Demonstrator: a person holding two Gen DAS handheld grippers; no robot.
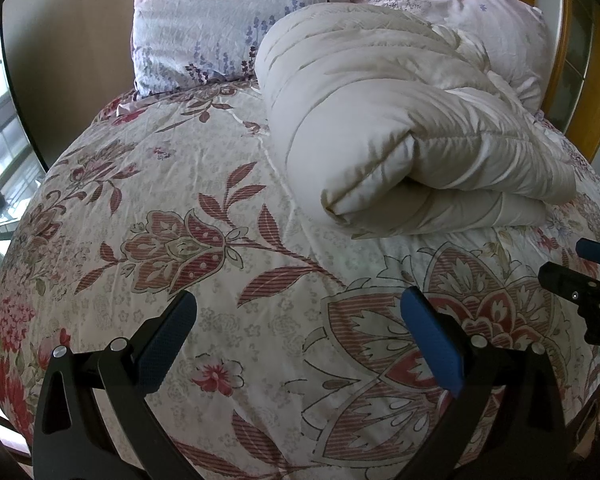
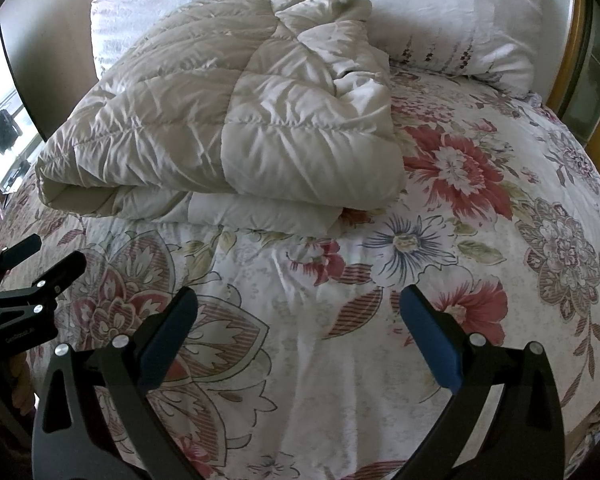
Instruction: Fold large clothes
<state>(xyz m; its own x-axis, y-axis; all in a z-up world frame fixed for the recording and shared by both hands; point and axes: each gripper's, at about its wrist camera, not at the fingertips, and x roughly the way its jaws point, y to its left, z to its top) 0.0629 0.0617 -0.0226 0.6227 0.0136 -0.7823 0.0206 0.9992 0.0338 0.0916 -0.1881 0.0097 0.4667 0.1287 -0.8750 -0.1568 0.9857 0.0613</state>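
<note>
Floral bedspread [image 2: 320,320] carries a folded cream quilt [image 2: 220,128]; left gripper [image 1: 300,320] and right gripper [image 2: 300,316] both released.

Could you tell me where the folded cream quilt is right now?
The cream quilt lies on the floral bedspread, ahead of both open tongs, just before the pillows at the headboard.
</note>
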